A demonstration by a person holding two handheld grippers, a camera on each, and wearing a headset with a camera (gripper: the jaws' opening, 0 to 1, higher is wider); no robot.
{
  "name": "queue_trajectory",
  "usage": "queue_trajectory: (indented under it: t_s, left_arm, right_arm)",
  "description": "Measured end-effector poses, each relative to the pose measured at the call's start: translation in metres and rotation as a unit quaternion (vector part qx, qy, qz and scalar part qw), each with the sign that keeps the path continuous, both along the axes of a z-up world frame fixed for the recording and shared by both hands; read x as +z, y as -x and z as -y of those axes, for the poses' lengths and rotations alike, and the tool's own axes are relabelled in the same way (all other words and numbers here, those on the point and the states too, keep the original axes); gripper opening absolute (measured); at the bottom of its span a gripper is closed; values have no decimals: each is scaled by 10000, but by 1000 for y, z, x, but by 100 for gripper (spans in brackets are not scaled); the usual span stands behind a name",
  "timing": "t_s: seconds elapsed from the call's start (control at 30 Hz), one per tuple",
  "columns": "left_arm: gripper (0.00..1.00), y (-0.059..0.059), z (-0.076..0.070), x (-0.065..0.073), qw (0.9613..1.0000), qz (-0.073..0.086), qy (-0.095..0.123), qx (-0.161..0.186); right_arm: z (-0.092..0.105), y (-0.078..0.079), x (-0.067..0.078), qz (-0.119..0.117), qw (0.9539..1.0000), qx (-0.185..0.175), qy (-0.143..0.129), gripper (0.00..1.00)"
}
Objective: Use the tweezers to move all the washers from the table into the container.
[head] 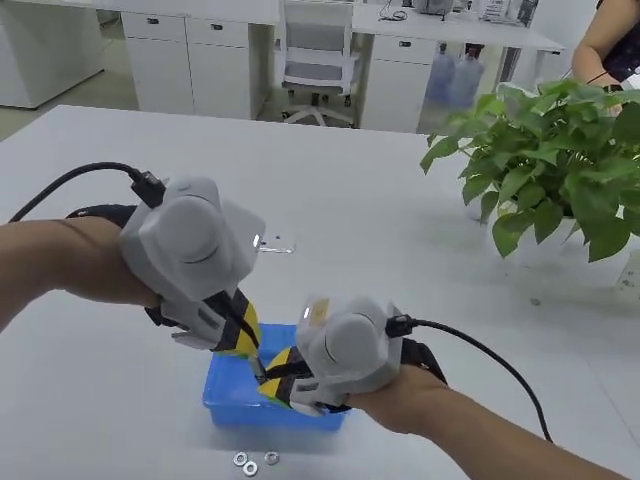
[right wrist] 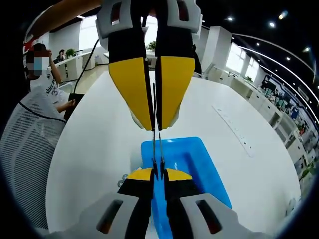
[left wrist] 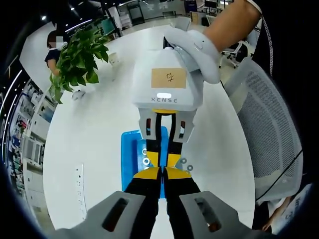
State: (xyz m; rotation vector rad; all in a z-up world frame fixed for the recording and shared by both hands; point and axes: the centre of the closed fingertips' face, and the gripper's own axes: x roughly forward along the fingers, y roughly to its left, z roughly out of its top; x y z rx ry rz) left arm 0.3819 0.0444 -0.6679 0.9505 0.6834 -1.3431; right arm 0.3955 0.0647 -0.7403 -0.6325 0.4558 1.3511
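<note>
A blue container (head: 225,388) stands on the white table, near its front edge. Above it my two grippers meet tip to tip. My left gripper (head: 250,343) comes in from the left and my right gripper (head: 272,380) from the right. In the right gripper view the thin metal tweezers (right wrist: 156,127) run from the left gripper's shut yellow jaws down into my right gripper (right wrist: 155,173), also shut on them. My left gripper (left wrist: 162,171) is shut, facing the labelled right gripper. Three washers (head: 250,463) lie in front of the container; washers (left wrist: 186,164) show beside the container (left wrist: 130,154).
A potted plant (head: 545,150) stands at the table's right. A small clear item (head: 272,243) lies mid-table, and a white power strip (right wrist: 234,127) along one side. A mesh chair (left wrist: 271,129) sits at the table's edge. Desks and an office chair (head: 315,60) lie beyond.
</note>
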Motion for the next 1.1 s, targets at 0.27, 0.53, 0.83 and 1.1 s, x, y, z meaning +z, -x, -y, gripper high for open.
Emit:
queue_trajectory:
  t_s: [0.27,0.53,0.83,1.1]
  left_arm:
    - [6,12,5,-3,10000,-61,11,-47]
    - [6,17,5,-4,10000,-53,-15,-83]
    - [6,27,6,-10,9999,-95,-31,-135]
    - [6,35,8,-23,9996,-214,-42,-162]
  right_arm:
    - [4,11,-3,5,10000,-1,6,10]
    - [6,20,-3,9,10000,34,41,10]
    - [8,31,-10,-62,10000,48,51,10]
    - [10,40,-22,-201,9997,52,94,10]
